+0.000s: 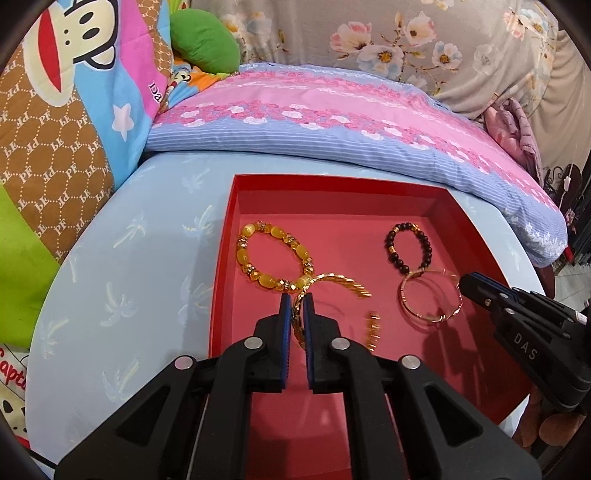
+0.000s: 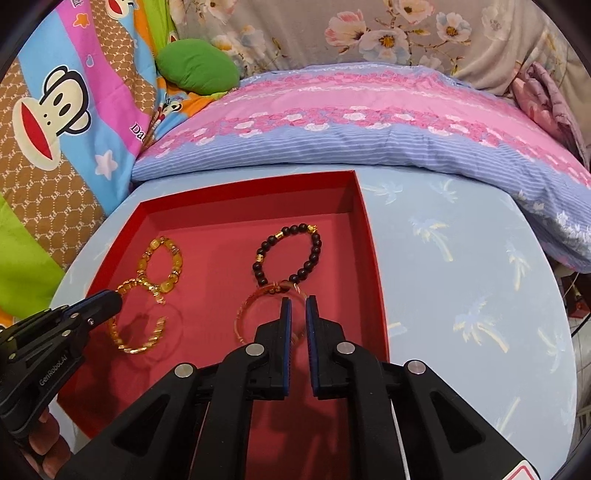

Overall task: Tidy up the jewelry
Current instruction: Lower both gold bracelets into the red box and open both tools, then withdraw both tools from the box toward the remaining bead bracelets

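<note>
A red tray lies on a light blue bed sheet. In it lie a yellow bead bracelet at the left and a dark bead bracelet at the right. My left gripper is shut on a gold open bangle, held tilted above the tray floor. My right gripper is shut on a thin gold bangle, which touches the dark bead bracelet.
A pink and blue pillow lies just behind the tray. A cartoon monkey cushion and a green cushion stand at the left. Floral fabric hangs at the back.
</note>
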Demonstrator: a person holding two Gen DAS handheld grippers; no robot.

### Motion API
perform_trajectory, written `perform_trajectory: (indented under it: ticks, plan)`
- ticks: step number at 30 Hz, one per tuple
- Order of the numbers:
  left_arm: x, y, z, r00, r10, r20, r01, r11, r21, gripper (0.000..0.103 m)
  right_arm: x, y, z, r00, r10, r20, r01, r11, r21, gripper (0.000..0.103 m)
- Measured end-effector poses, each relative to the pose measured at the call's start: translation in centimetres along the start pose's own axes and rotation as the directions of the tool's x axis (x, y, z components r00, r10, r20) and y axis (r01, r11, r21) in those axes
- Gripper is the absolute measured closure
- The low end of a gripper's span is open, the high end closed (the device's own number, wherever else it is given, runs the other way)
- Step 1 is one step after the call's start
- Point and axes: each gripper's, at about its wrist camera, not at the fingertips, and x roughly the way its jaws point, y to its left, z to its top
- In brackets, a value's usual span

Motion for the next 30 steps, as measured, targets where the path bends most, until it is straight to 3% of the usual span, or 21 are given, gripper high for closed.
perform_trajectory:
  ticks: [1,5,7,20,30]
  plan:
    - [-0.2,0.0,0.0,1.000,0.009,0.012,-0.009,1.000,-0.003,0.096,-0.2,-0.1,0.0,1.000,-0.001,0.005,0.001,1.000,0.005,0.092]
    - [-0.8,0.4,0.0,0.999,0.029,0.035,-0.028,0.999,-0.022,0.078,-1.3,-0.4,-0.3,0.999,-0.004,0.036,0.003,1.000,0.014,0.083]
    - [-1.2,0.6,-0.1,0.999,0.026,0.039,-0.025,0.999,-0.029,0.076,-2.2,-0.5,-0.5,0.999,0.004,0.053,-0.004,1.000,0.014,0.083]
    - [-6.0,-0.6,-2.7,0.998,-0.012,0.068,0.014,1.000,-0.023,0.074,-7.3,0.1,-4.0,0.994,0.072,0.081,-0.076,0.996,0.044,0.082]
    - [-9.4,-2.0,-6.7,0.997,-0.060,0.051,0.060,0.998,-0.015,0.074,-10.9,-0.3,-8.6,0.994,0.092,0.060,-0.096,0.993,0.065,0.081]
